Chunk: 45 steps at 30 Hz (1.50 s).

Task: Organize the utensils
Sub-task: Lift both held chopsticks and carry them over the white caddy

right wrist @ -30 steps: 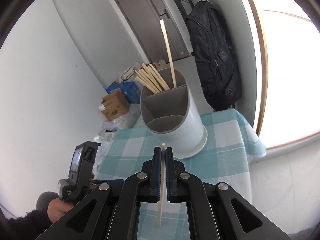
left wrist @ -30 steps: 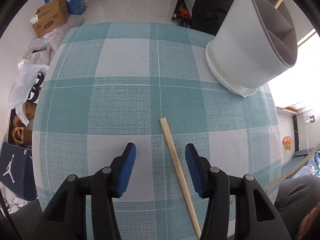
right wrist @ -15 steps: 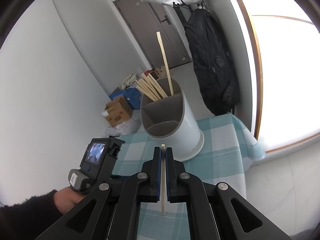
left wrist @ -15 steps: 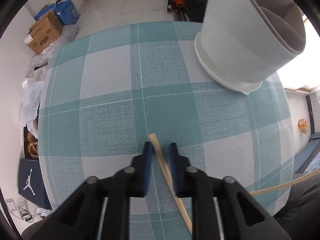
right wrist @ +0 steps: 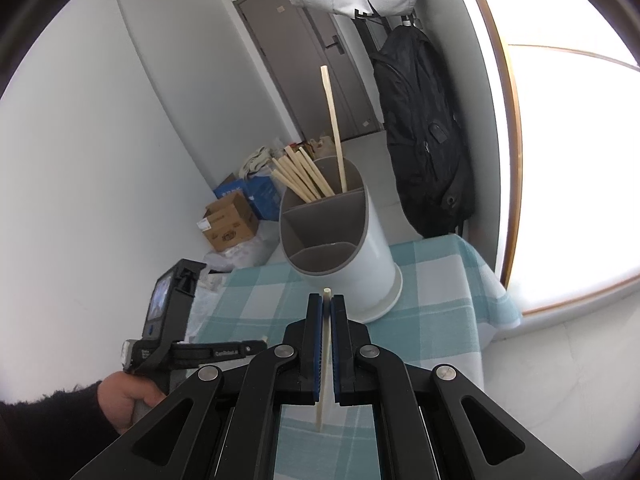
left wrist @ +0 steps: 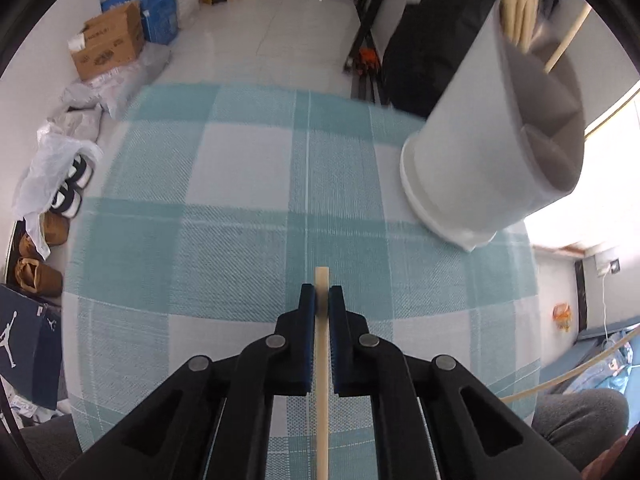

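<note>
Left gripper (left wrist: 321, 300): jaws clamped tight on a chopstick (left wrist: 322, 380), which runs straight back between the blue pads, tip poking just past them, low over the checked tablecloth (left wrist: 224, 240).
Right gripper (right wrist: 327, 308): jaws pressed together on a second chopstick (right wrist: 325, 360), held near its top end, the rest hanging below the pads above the cloth.
Left hand (right wrist: 124, 400): seen from the right wrist view, wrapped round its gripper handle at the table's near-left edge.
Step in hand: both sticks look gripped; by my reading this is the carry to the holder.
Holder (right wrist: 340, 248): white, tall, divided, standing upright on the far side of the cloth, well apart from both grippers.
Next move: each stick probably needs tipping upright and lowering into the far compartment with the others; the raised rim and dividers could catch a slanted tip.
Count, grippers: two, one stick each.
Count, compartments: three visible; the two nearer ones look empty.
Count, sticks in holder: a leaning bundle (right wrist: 298, 176) of about six, plus one tall stick (right wrist: 333, 128) standing alone.
</note>
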{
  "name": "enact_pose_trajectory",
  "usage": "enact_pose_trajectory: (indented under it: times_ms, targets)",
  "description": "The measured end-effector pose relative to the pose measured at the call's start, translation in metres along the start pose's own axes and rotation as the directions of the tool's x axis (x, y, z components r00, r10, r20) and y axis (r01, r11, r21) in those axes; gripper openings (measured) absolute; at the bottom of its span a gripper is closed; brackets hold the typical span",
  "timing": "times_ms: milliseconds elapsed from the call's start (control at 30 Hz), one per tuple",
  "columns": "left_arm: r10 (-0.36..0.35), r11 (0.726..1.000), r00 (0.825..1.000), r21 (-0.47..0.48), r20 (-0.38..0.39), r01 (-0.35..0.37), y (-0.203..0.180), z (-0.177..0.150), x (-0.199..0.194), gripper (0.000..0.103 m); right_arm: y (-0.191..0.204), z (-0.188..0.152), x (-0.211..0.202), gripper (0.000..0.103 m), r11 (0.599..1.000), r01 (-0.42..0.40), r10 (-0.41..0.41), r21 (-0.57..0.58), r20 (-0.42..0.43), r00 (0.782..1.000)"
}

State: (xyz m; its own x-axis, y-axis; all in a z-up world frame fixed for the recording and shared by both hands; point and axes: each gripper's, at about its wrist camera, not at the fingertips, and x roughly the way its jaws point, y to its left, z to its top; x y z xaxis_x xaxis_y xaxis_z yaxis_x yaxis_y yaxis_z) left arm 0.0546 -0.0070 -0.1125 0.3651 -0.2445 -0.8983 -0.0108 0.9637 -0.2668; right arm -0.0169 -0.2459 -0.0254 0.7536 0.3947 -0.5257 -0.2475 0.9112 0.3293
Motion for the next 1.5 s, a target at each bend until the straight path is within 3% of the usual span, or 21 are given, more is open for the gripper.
enact_pose_trajectory:
  times_ms: [200,300,467,767,867,1067,1367,1500]
  targets:
    - [-0.024,0.999,0.98,0.048,0.2,0.015,-0.004,-0.017,-0.048,0.002,0.003,-0.001,-0.002,0.003,1.0,-0.003,0.003,-0.003,0.011,1.0]
    - [-0.077,0.996,0.968,0.069,0.238,0.062,-0.008,-0.02,-0.058,0.002,0.006,-0.002,-0.003,0.003,1.0,-0.004,0.004,-0.01,0.016,1.0]
    - [-0.099,0.988,0.951,0.143,0.293,0.059,-0.021,-0.013,-0.066,0.002,0.015,-0.004,-0.005,0.003,0.999,0.001,0.0,-0.038,0.029,1.0]
    - [-0.17,0.977,0.92,0.183,0.354,0.11,-0.019,-0.015,-0.093,0.002,0.038,-0.002,-0.01,0.003,0.995,-0.015,0.021,-0.095,0.063,0.998]
    - [-0.198,0.97,0.917,0.201,0.348,0.133,-0.024,-0.011,-0.098,0.002,0.046,0.0,-0.01,0.003,0.994,-0.019,0.026,-0.103,0.072,0.997]
    - [-0.192,0.959,0.908,0.269,0.374,0.091,-0.04,-0.01,-0.114,0.002,0.054,0.002,-0.008,0.003,0.994,-0.018,0.026,-0.11,0.077,0.997]
    - [-0.226,0.955,0.887,0.27,0.403,0.121,-0.055,0.019,-0.142,0.002,0.055,0.022,-0.016,0.003,0.997,-0.04,0.047,-0.072,0.099,0.994]
    - [-0.239,0.951,0.87,0.285,0.432,0.119,-0.065,0.036,-0.156,0.002,0.052,0.045,-0.021,0.003,0.997,-0.049,0.056,-0.056,0.119,0.991]
